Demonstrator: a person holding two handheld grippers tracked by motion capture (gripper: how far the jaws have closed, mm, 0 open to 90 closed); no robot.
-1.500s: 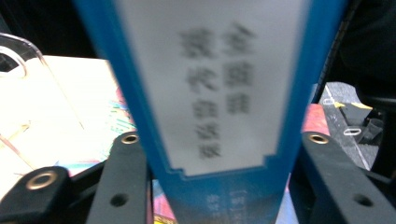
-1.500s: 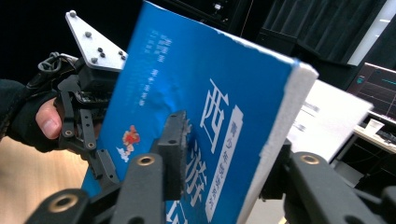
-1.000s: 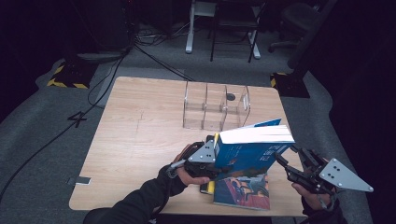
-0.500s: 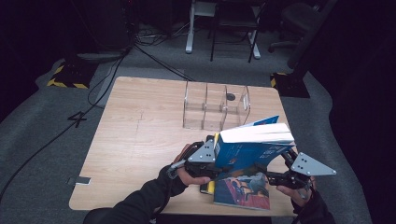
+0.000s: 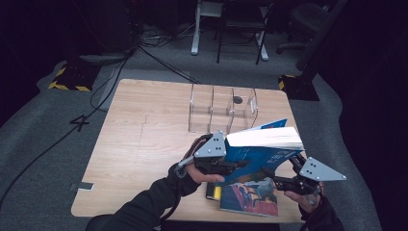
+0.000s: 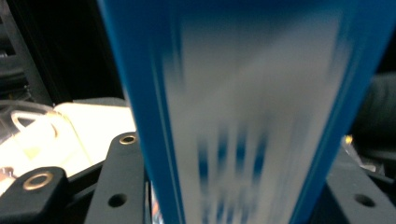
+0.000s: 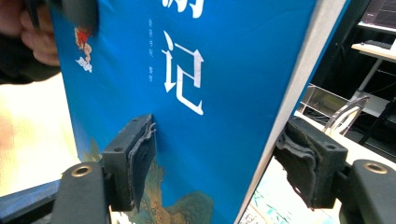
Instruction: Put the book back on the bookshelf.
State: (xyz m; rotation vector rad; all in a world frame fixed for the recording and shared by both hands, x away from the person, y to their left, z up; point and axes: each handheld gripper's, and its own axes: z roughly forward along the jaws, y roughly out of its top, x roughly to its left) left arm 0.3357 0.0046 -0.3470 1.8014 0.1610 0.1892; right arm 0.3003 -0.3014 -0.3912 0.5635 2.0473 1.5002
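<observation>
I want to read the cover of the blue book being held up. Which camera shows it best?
The right gripper view: the blue book fills it, with its white characters sharp. The high view shows the whole book lifted over the table, too small to read. The left gripper view shows it blurred.

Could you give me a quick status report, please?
Left gripper shut on blue book, held above table. Right gripper open around its lower edge. Second book underneath.
</observation>
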